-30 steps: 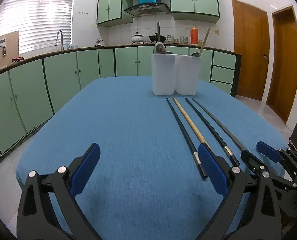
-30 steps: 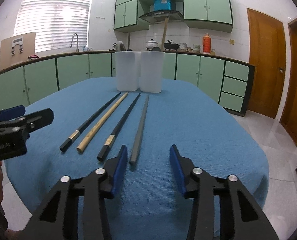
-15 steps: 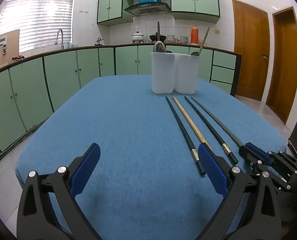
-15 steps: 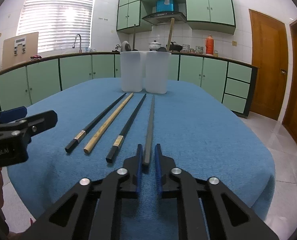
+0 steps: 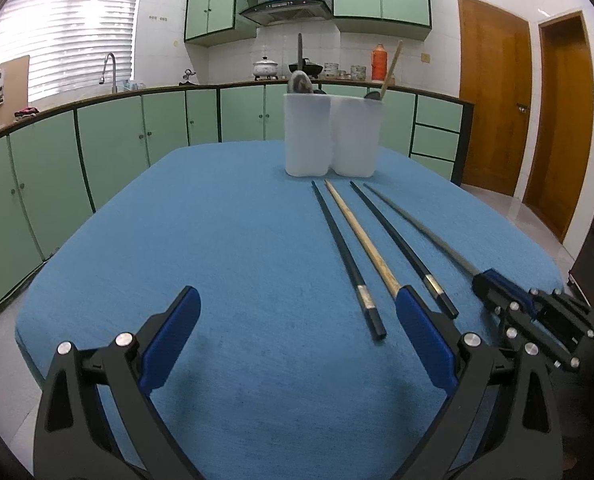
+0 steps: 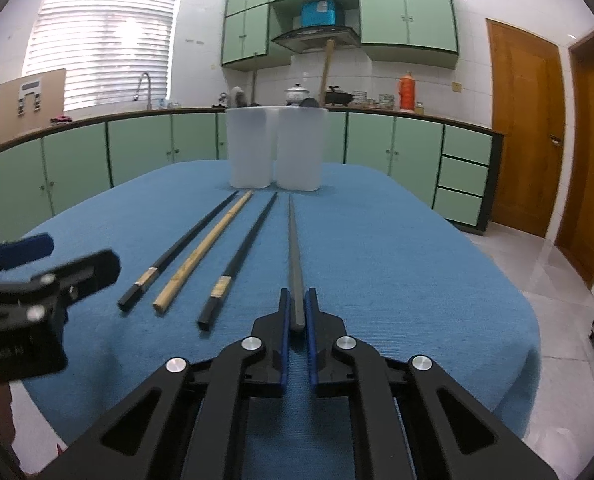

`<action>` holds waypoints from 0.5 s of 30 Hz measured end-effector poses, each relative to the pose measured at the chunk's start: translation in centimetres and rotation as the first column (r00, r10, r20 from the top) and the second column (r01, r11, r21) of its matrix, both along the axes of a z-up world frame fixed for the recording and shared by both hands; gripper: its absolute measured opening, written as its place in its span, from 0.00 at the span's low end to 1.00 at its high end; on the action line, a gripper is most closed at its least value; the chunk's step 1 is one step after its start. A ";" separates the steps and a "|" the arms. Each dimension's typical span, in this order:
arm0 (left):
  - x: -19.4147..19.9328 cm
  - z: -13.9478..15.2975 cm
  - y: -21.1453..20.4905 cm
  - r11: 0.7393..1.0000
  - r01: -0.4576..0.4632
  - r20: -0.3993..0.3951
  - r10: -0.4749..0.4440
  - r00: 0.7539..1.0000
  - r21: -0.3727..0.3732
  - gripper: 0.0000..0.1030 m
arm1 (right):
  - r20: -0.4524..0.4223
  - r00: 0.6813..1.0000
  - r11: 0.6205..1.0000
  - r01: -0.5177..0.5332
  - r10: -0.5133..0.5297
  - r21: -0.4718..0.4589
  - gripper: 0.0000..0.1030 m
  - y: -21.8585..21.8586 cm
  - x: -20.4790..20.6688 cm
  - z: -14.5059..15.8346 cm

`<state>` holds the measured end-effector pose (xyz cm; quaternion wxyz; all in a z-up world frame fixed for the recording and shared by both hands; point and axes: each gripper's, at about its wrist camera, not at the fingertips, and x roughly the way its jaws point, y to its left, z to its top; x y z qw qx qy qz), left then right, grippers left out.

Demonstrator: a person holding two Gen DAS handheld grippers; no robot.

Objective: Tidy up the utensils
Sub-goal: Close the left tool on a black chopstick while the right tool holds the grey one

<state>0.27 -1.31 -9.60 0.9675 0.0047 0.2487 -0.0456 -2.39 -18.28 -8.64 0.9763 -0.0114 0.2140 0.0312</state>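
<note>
The right gripper (image 6: 297, 310), wide a second ago, has closed its fingers (image 6: 284, 320) on the thick end of the grey chopstick (image 6: 295, 256), low in the frame's centre; its tip looks raised off the blue surface (image 6: 397, 248). The left gripper (image 5: 297, 344) stays wide and empty. Next, probably, the white holders (image 6: 275, 148).

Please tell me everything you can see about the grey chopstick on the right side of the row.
The grey chopstick is one long, thin, matte stick, tapering to a point toward the white holders. It looks like metal or plastic. It lies flat on the blue tablecloth, rightmost of four. The right tongs are shut on its thick near end.
</note>
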 end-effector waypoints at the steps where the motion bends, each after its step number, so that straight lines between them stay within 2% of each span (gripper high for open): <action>1: 0.1 -0.1 -0.1 1.000 0.003 -0.005 -0.002 1.000 0.004 0.92 | -0.001 1.000 1.000 0.009 -0.009 0.004 0.07 -0.2 0.0 0.0; 4: 0.2 -0.4 -0.5 1.000 0.009 -0.015 -0.009 1.000 0.012 0.91 | -0.002 1.000 1.000 0.021 -0.021 0.012 0.07 -0.5 0.0 0.1; 6: 0.5 -0.7 -0.9 1.000 0.017 -0.027 -0.017 0.999 0.019 0.77 | -0.003 1.000 1.000 0.021 -0.021 0.012 0.07 -0.5 0.0 0.0; 9: 0.9 -1.1 -1.2 0.999 0.028 -0.054 -0.027 0.998 0.022 0.72 | 0.002 1.000 1.000 0.018 -0.018 0.008 0.07 -0.4 -0.1 0.1; 11: 0.9 -1.2 -1.4 0.999 0.022 -0.045 -0.021 0.999 0.033 0.69 | 0.003 1.000 1.000 0.019 -0.019 0.010 0.07 -0.5 -0.2 0.1; 15: 0.8 -1.2 -1.9 0.999 0.033 -0.040 -0.032 0.999 0.032 0.55 | 0.001 1.000 1.000 0.021 -0.021 0.019 0.07 -0.7 -0.2 0.1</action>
